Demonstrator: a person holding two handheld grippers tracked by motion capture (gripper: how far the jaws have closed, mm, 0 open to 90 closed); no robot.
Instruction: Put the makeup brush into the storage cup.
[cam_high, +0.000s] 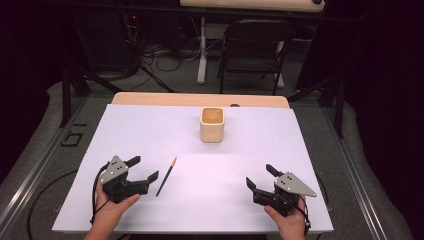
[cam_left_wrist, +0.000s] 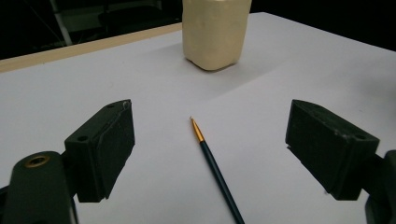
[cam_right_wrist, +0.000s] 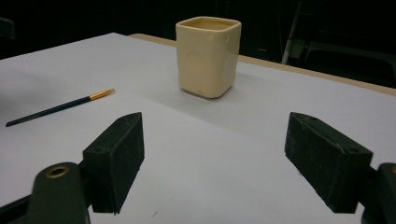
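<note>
Left tongs (cam_high: 144, 168): jaws spread wide, holding nothing, low over the white surface (cam_high: 250, 150) at the near left – a hand grips them from below
Right tongs (cam_high: 259, 176): jaws wide too, empty, at the near right, well apart from the left pair
Paintbrush (cam_high: 166, 176): lies flat just beside the left tongs, on their right – dark handle, gold ferrule, tip towards the cup; in the left gripper view it sits between the jaws, untouched
Cup (cam_high: 212, 124): cream, squarish, upright at the far middle, well apart from the brush
</note>
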